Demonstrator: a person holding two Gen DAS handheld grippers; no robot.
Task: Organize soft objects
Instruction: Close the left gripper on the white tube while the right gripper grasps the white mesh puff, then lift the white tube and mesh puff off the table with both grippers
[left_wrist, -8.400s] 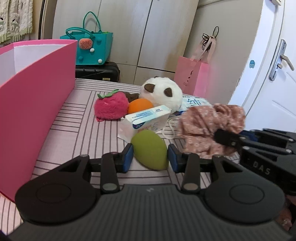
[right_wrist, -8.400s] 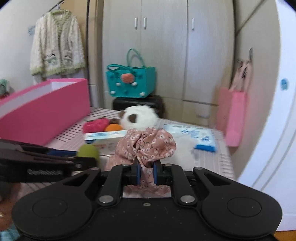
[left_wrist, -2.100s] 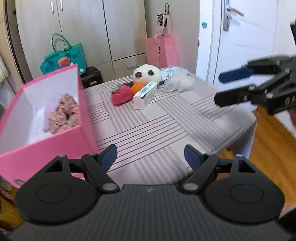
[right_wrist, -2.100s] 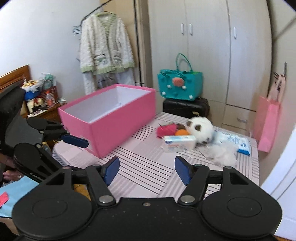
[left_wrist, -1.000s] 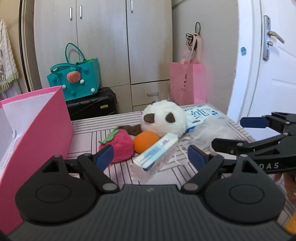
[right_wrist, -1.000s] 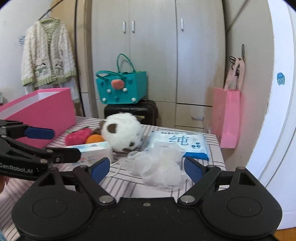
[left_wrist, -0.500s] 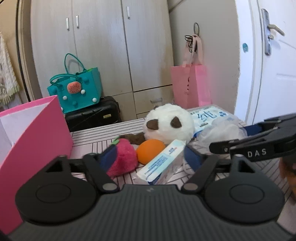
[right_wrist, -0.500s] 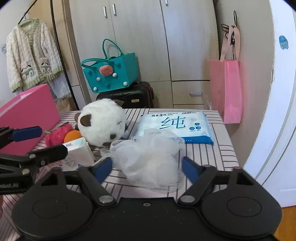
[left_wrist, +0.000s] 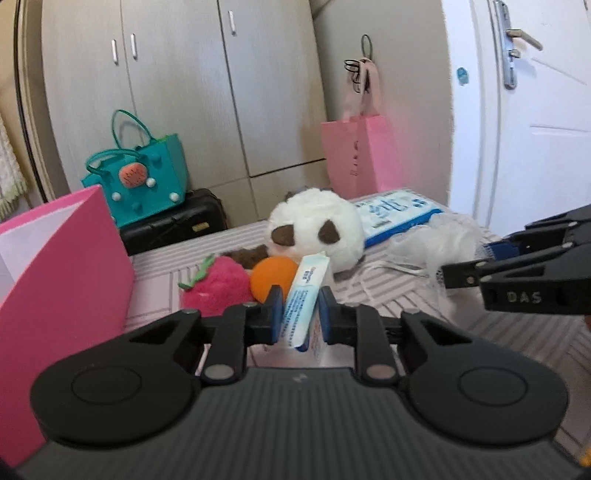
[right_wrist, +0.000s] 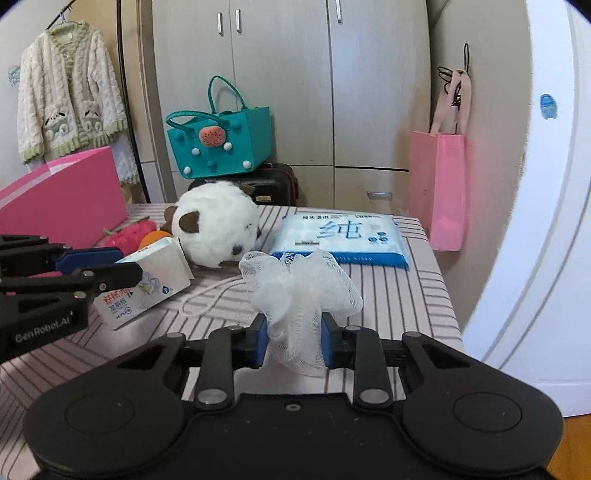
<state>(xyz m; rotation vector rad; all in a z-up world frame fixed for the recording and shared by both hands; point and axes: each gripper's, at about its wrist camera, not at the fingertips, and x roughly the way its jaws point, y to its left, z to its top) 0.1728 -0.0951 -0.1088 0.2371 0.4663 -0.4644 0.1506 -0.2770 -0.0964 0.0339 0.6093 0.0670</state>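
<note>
Gripping two soft items at once on striped worktop (right_wrist: 417, 295).
Left gripper (left_wrist: 300, 315) pinching tissue pack (left_wrist: 306, 295); right gripper (right_wrist: 293, 341) pinching mesh pouf (right_wrist: 301, 291). Advised: lift straight, carry toward pink box (left_wrist: 62, 266) at 9 o'clock.

Left tool (left_wrist: 297, 314), right tool (right_wrist: 291, 341): black bodies, blue pads, silver screws.

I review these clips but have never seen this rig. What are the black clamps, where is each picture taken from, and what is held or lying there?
A person holds two handheld grippers, each with a camera looking along its fingers. In the left view, the left gripper is shut on a tissue pack. In the right view, the right gripper is shut on a white mesh bath sponge. On the striped table lie a panda plush, strawberry plush, orange ball, wet-wipes pack and pink box.
</note>
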